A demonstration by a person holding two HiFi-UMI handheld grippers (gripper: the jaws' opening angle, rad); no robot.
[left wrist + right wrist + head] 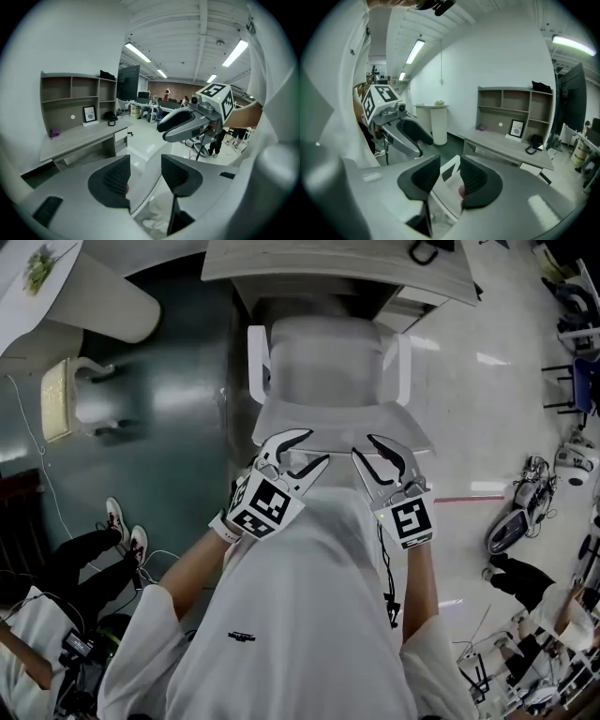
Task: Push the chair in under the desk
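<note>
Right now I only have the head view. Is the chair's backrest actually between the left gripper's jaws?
Observer: Yes. The left gripper view shows the chair's backrest rim running between the open jaws of the left gripper.
Operator: And the right one?
Observer: The right gripper straddles the same rim, jaws apart too.
Operator: What's at the back of the desk?
Observer: A shelf unit stands on the desk, with a framed picture under it.
</note>
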